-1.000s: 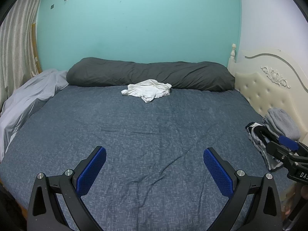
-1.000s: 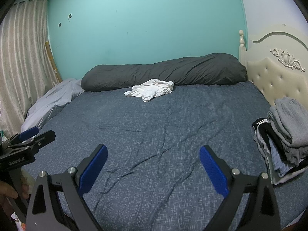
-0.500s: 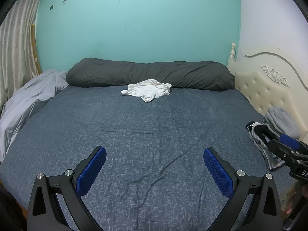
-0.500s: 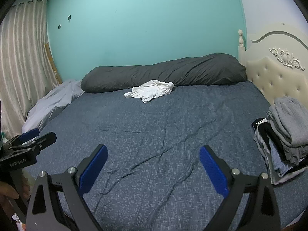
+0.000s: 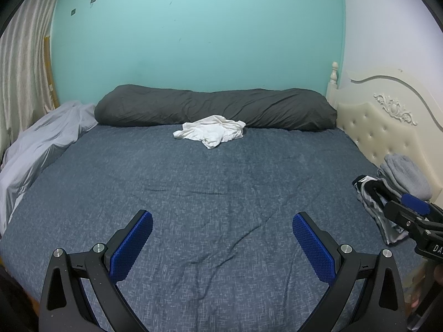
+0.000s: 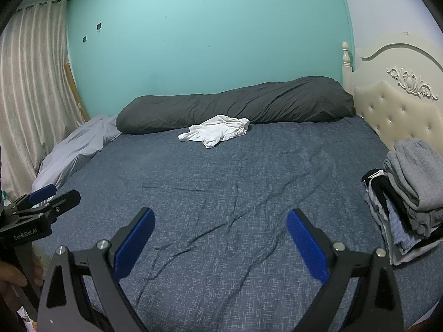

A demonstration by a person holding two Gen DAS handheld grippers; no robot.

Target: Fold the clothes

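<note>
We see a crumpled white garment (image 5: 211, 131) lying unfolded at upper centre of the frame, touching a long dark grey pillow. A stack of folded clothes (image 6: 407, 191), grey on top, sits at the right edge.

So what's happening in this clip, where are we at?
A person holds a claw in each hand over a bed, and both are open and empty: the left claw and the right claw hover above the near part of the blue sheet. One crumpled white garment lies unfolded at the far side, against the long dark pillow. A stack of folded clothes sits by the headboard on the right.
</note>
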